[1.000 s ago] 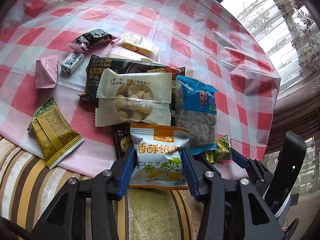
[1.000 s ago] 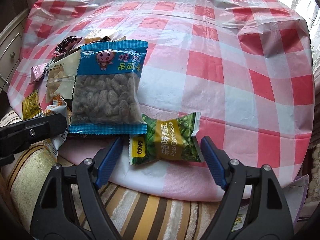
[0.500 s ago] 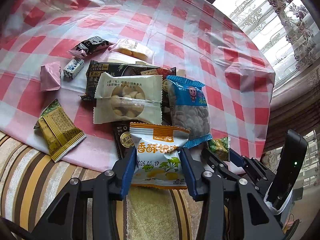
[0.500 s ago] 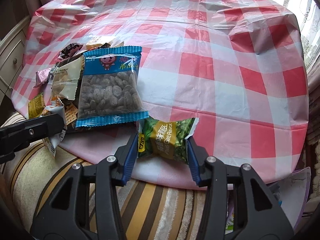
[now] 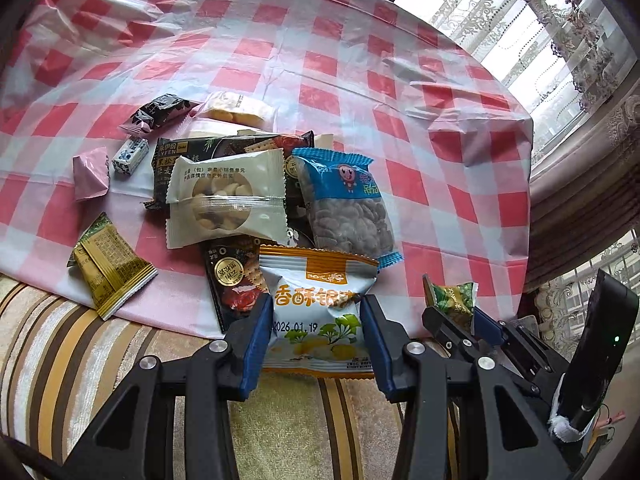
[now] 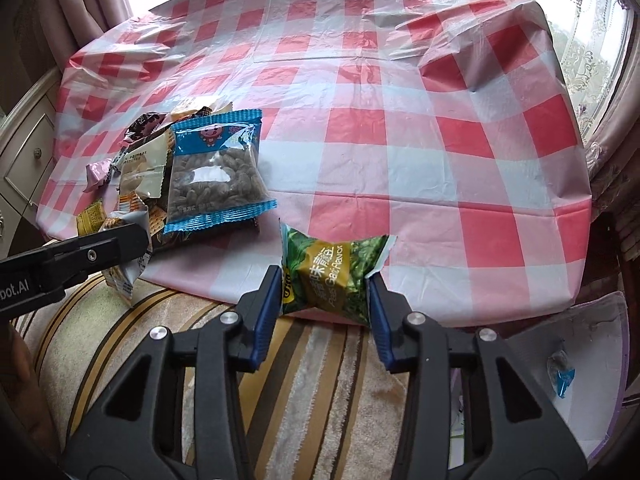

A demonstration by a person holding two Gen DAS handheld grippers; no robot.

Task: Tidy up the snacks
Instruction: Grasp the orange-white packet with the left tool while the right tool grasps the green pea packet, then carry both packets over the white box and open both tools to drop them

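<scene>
My left gripper (image 5: 316, 322) is shut on an orange-and-white snack packet (image 5: 318, 312) and holds it over the table's near edge. My right gripper (image 6: 326, 286) is shut on a green pea snack packet (image 6: 330, 274), lifted off the cloth; that packet also shows in the left wrist view (image 5: 450, 298). A pile of snacks lies on the red-checked tablecloth (image 5: 360, 72): a blue seed bag (image 5: 346, 204), a white nut packet (image 5: 226, 196), a black cracker pack (image 5: 224, 148) and a yellow-green packet (image 5: 110, 266).
Small sweets lie at the pile's left: a pink wrapper (image 5: 90, 174), a blue-white candy (image 5: 130, 155), a dark wrapper (image 5: 158, 112). A striped cushion (image 6: 320, 380) lies below the table edge. Curtains and a window (image 5: 560, 20) stand at the right. A drawer unit (image 6: 24, 152) stands left.
My right gripper has closed on the green pea packet and lifted it back off the table. My left gripper has pulled back and up a little with the orange packet.
</scene>
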